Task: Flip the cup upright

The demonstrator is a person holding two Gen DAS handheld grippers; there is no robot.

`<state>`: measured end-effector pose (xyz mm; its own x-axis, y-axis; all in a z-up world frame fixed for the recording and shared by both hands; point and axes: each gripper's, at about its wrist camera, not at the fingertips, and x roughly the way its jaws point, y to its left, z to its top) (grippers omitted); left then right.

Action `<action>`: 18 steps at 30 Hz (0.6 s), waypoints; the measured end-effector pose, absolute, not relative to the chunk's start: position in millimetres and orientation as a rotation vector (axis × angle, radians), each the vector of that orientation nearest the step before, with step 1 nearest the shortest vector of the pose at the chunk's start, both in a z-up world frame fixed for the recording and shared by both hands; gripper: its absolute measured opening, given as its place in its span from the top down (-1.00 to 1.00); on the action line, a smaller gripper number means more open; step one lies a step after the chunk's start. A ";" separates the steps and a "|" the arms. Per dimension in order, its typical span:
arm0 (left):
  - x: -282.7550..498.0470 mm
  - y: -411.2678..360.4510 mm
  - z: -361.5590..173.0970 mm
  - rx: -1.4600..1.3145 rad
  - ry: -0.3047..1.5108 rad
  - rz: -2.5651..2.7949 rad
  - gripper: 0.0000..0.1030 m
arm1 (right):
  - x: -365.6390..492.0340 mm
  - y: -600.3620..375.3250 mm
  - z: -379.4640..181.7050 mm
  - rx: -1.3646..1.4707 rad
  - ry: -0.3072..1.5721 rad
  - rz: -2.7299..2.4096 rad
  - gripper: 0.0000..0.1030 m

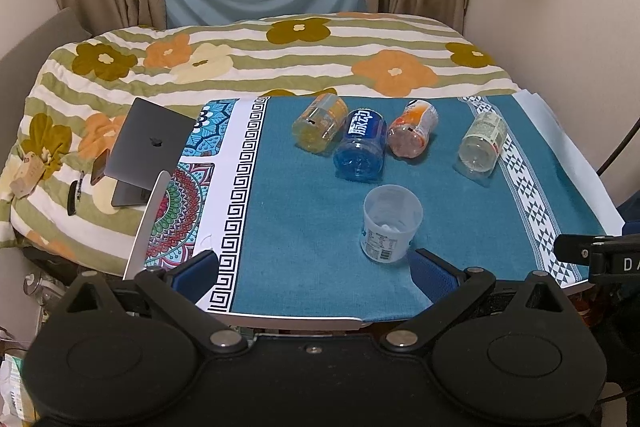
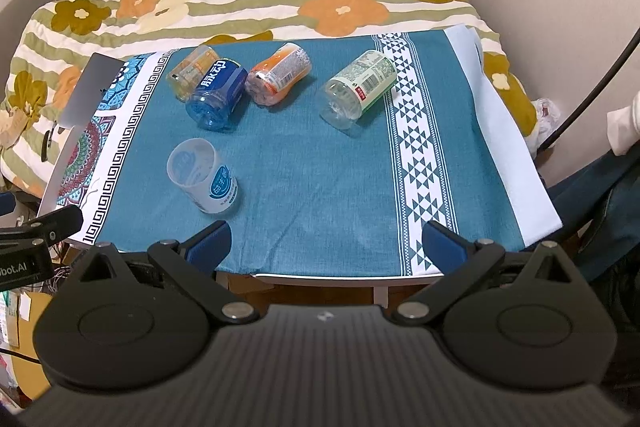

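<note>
A white translucent cup point(image 1: 391, 223) stands upright on the teal cloth, mouth up; it also shows in the right wrist view point(image 2: 204, 177). Several cut bottle cups lie on their sides farther back: yellow point(image 1: 320, 123), blue point(image 1: 361, 146), orange point(image 1: 412, 135) and clear green-labelled point(image 1: 482, 143). In the right wrist view they are yellow point(image 2: 191, 71), blue point(image 2: 218, 95), orange point(image 2: 278, 74) and green-labelled point(image 2: 358, 83). My left gripper point(image 1: 316, 267) is open and empty, just in front of the white cup. My right gripper point(image 2: 326, 243) is open and empty at the table's front edge.
A laptop point(image 1: 150, 151) stands open at the table's left edge. A bed with a flowered blanket point(image 1: 280, 59) lies behind the table. The teal cloth point(image 1: 300, 219) covers the table. A wall is on the right.
</note>
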<state>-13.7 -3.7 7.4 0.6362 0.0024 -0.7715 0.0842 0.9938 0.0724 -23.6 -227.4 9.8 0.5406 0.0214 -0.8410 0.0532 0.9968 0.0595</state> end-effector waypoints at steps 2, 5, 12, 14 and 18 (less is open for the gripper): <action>-14.7 -3.6 8.3 0.103 0.874 -0.046 -1.00 | -23.5 -227.5 9.7 0.082 0.999 -0.018 -1.00; -15.6 -3.8 9.3 0.109 0.867 -0.040 -1.00 | -23.6 -227.4 9.5 0.081 1.000 -0.018 -1.00; -17.3 -2.6 8.5 0.103 0.864 -0.024 -1.00 | -24.4 -227.4 9.8 0.082 0.998 -0.020 -1.00; -17.2 -1.0 8.9 0.092 0.864 -0.026 -1.00 | -24.5 -227.4 9.7 0.081 0.998 -0.019 -1.00; -18.5 -4.3 10.3 0.132 0.844 -0.007 -1.00 | -25.3 -227.1 11.3 0.080 0.998 -0.019 -1.00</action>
